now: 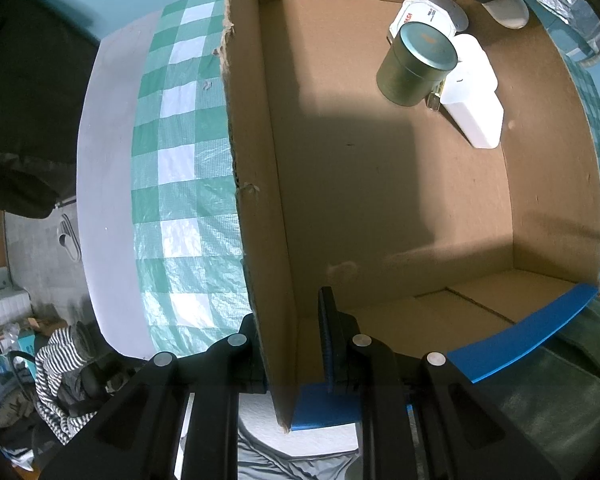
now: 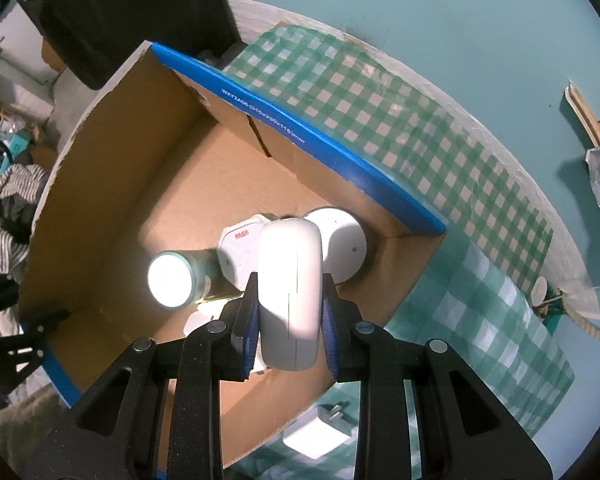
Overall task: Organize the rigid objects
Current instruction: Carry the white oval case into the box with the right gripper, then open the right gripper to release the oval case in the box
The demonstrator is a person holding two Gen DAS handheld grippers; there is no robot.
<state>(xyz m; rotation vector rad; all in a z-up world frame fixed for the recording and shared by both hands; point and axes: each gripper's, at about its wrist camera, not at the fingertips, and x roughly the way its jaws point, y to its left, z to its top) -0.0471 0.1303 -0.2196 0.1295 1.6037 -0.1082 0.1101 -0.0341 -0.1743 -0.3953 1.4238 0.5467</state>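
Right wrist view: right tongs (image 2: 290,328) clamp a white case (image 2: 290,280) over the box (image 2: 112,184). Left tongs (image 1: 288,344) pinch the box wall, steadying it. I'd lower the case beside the tin (image 2: 180,276) near the box's corner before letting go.

It looked like a lived-in home: a green-and-white checked tablecloth (image 1: 180,184) covered the table, a white slipper (image 1: 69,240) lay on the grey floor, and striped clothing (image 1: 56,376) sat heaped among household clutter.

Both grippers are showing matte black, angular frames with triangular cut-outs and round silver pivot pins. The left gripper (image 1: 296,344) is wearing black fingers (image 1: 332,340) with blue edging; the right gripper (image 2: 290,332) is showing ribbed blue pads (image 2: 251,336).
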